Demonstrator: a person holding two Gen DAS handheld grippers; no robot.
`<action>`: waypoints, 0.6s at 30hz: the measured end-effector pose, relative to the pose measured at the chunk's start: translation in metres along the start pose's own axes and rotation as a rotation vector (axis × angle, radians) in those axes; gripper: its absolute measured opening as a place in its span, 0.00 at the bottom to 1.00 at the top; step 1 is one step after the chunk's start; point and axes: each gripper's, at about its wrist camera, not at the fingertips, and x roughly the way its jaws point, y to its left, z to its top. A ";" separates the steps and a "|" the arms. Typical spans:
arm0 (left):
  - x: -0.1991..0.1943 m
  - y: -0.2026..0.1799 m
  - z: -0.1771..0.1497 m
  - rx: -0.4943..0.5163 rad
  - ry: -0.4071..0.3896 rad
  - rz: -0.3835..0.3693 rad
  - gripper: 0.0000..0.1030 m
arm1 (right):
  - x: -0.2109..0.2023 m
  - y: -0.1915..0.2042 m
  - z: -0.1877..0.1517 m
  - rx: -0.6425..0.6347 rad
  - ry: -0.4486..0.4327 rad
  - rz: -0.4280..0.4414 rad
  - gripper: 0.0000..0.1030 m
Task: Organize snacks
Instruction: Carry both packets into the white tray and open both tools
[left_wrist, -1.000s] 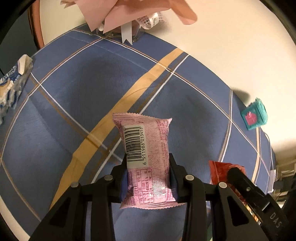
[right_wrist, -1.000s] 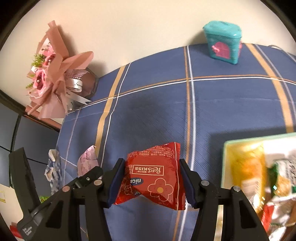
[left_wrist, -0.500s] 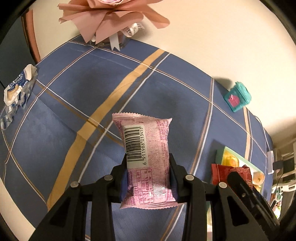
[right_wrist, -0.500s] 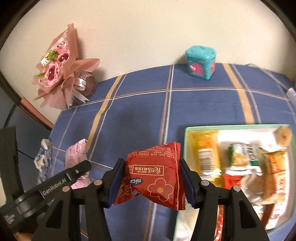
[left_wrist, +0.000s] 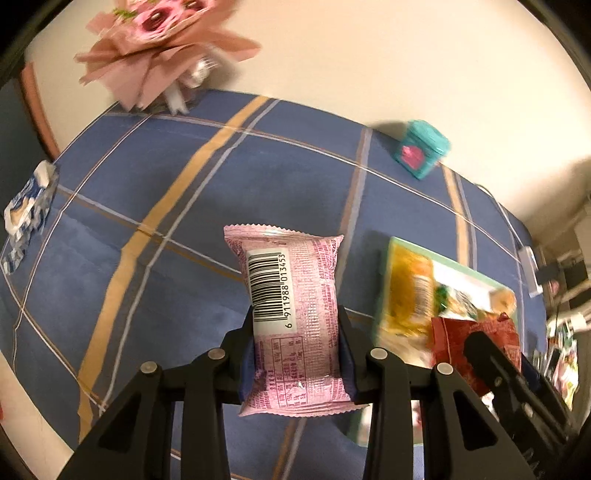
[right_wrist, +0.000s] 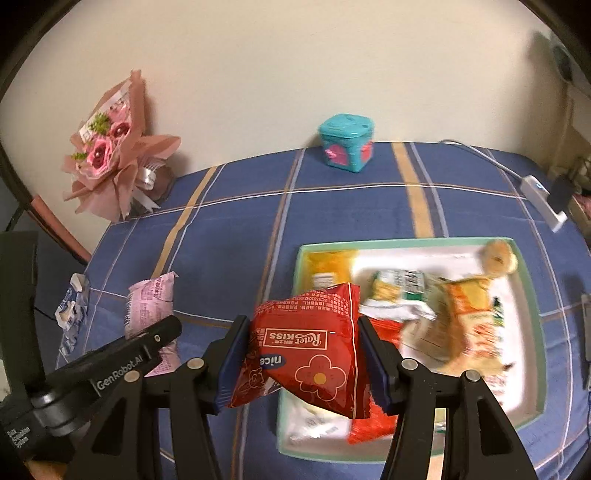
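While the left gripper (left_wrist: 295, 354) clamps a pink snack packet (left_wrist: 291, 314) by its lower half, barcode side up, the right gripper (right_wrist: 303, 365) pinches a red snack bag (right_wrist: 310, 350) above the near left corner of the green-rimmed tray (right_wrist: 406, 242). Both packets hang clear of the blue plaid tablecloth (right_wrist: 240, 236). The tray's contents are smeared by blur; an orange packet (right_wrist: 330, 264), a round bun (right_wrist: 498, 256) and several wrappers can be made out, their print unreadable. The red bag hides part of the tray's left side. A teal box (right_wrist: 347, 151) and a pink bouquet (right_wrist: 110, 147) stand by the wall, and a blue-white wrapper (right_wrist: 72, 310) lies at the cloth's left edge.
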 end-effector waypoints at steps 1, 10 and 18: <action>-0.002 -0.009 -0.004 0.025 -0.004 0.000 0.38 | -0.004 -0.009 0.000 0.017 -0.003 -0.006 0.59; -0.008 -0.087 -0.034 0.220 0.002 -0.050 0.38 | -0.031 -0.095 -0.001 0.155 -0.027 -0.095 0.59; 0.003 -0.135 -0.057 0.341 0.043 -0.062 0.38 | -0.038 -0.123 -0.008 0.195 -0.011 -0.106 0.59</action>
